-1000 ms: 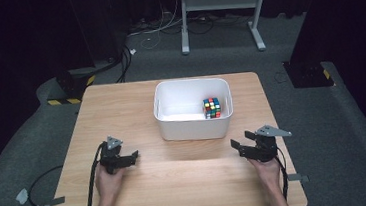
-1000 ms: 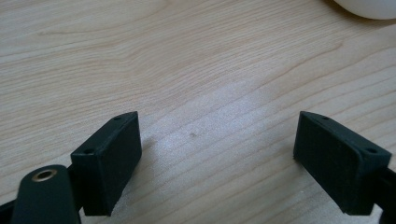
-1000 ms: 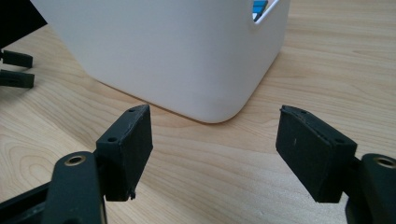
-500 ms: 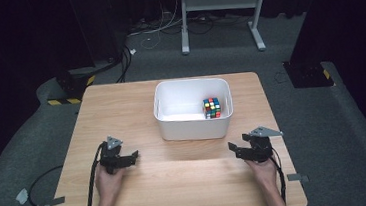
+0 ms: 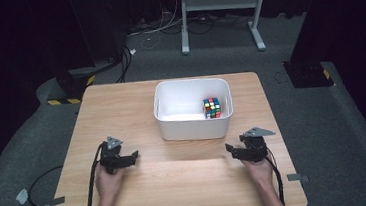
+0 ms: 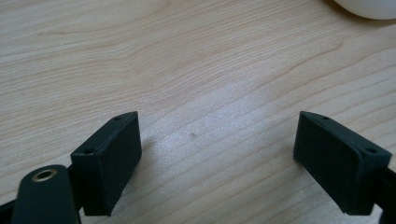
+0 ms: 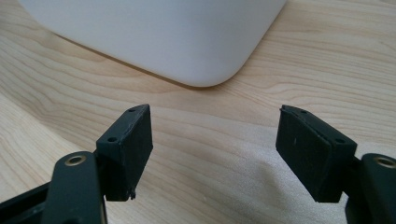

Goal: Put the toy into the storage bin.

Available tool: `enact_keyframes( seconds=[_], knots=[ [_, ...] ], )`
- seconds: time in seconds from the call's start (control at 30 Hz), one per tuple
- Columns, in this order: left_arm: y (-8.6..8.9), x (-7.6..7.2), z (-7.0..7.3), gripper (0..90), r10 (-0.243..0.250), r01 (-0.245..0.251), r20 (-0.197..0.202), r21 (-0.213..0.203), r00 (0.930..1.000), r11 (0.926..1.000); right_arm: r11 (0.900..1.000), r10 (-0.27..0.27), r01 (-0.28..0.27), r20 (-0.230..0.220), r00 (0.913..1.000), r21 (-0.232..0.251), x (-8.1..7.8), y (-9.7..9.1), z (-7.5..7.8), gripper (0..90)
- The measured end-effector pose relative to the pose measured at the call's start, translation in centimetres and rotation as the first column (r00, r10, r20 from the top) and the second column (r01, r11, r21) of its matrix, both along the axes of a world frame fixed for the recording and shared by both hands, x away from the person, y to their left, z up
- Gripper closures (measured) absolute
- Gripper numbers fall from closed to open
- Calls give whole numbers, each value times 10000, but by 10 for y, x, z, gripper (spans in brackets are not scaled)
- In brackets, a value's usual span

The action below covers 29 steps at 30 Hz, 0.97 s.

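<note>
A white bin (image 5: 194, 125) stands at the middle of the wooden table (image 5: 121, 108), and a multicoloured puzzle cube (image 5: 212, 107) lies in its right part. My left gripper (image 5: 134, 156) rests low on the table at the front left, open and empty; its jaws (image 6: 219, 158) frame bare wood. Over at the front right, my right gripper (image 5: 229, 150) is also open and holds nothing. In the right gripper view its jaws (image 7: 215, 149) point at the bin's rounded corner (image 7: 196, 56), a short way off.
A corner of the bin (image 6: 369, 7) peeks into the top right of the left gripper view. Cables trail from both grippers off the front edge. Behind the table stand a white metal frame (image 5: 220, 2) and dark equipment on the grey floor.
My right gripper has slid slightly left and lower toward the table. The left gripper and the cube have stayed put.
</note>
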<state>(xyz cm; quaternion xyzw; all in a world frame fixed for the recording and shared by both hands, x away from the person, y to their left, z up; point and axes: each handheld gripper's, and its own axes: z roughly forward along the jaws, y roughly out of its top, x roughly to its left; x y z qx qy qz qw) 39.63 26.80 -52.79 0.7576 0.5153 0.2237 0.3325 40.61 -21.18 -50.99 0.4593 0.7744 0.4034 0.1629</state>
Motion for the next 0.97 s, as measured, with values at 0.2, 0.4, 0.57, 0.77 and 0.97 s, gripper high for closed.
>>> enact_keyframes(
  seconds=[0.2, 0.4, 0.57, 0.77, 0.97],
  knots=[
    [0, 0, 0, 152, 0, 0, -1, -4, 10000, 10000, 9995, -55, 52, -88, 9999, -327, 1, 2, -5, 269],
    [0, 0, 0, 152, 1, -1, -2, -3, 10000, 10000, 9981, -98, 85, -200, 9998, -602, 2, 6, -11, 264],
    [0, 0, 0, 152, 1, -1, 0, -2, 10000, 10000, 9932, -194, 167, -229, 9995, -1154, 2, 10, -13, 263],
    [0, 0, 0, 153, 12, -12, -3, -27, 10000, 10000, 9866, -296, 277, -97, 9995, -1608, 1, 16, -14, 254],
    [0, 0, 0, 153, 13, -13, -4, -36, 10000, 10000, 9863, -353, 333, -99, 9993, -1614, 1, 16, -14, 253]
  ],
)
